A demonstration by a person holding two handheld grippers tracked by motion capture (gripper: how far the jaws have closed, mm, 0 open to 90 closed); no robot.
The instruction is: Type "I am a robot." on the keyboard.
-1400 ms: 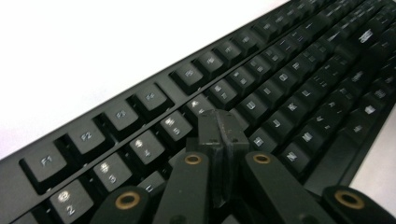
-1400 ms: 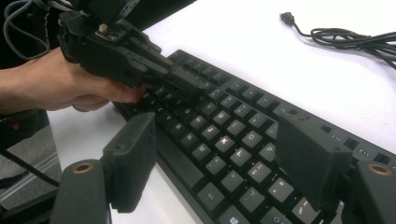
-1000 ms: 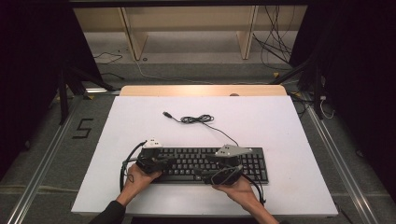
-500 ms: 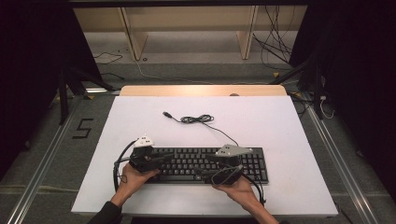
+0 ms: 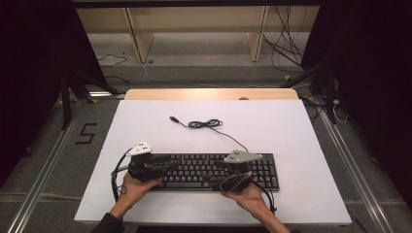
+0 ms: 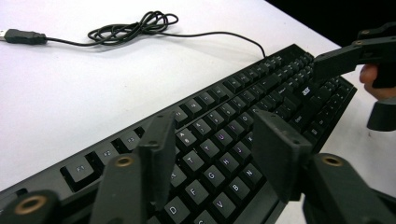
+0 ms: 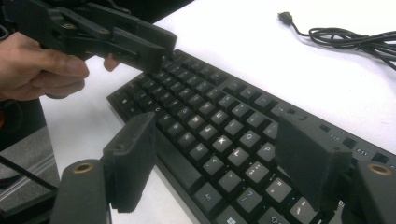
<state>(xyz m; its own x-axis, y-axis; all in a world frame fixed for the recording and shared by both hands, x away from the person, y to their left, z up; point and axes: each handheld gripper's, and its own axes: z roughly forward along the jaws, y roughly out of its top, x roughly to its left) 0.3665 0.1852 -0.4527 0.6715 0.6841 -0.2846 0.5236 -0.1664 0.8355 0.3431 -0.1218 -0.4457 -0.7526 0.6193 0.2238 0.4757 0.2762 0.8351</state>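
Note:
A black keyboard (image 5: 252,167) lies near the front edge of the white table (image 5: 291,131). Its cable (image 5: 206,124) runs back to a loose coil, ending in a USB plug (image 5: 172,118). My left gripper (image 5: 169,165) hovers over the keyboard's left end. Its jaws have just been opening and stand apart above the letter keys (image 6: 219,154), with nothing pressed between them. My right gripper (image 5: 214,176) is at the keyboard's front middle, open. In the right gripper view (image 7: 219,154) one jaw hangs off the front edge and the other over the top rows. The left gripper (image 7: 159,51) shows there too.
The coiled cable (image 6: 135,28) and plug (image 6: 23,36) lie on bare table behind the keyboard. Beyond the table's far wooden edge (image 5: 209,93) stand shelf legs, and loose wires lie on the floor. Dark stands flank both sides.
My left gripper has slid a little left and lifted off the keyboard's left end, and its jaws have gone from shut to apart. The right gripper and the keyboard have stayed put.

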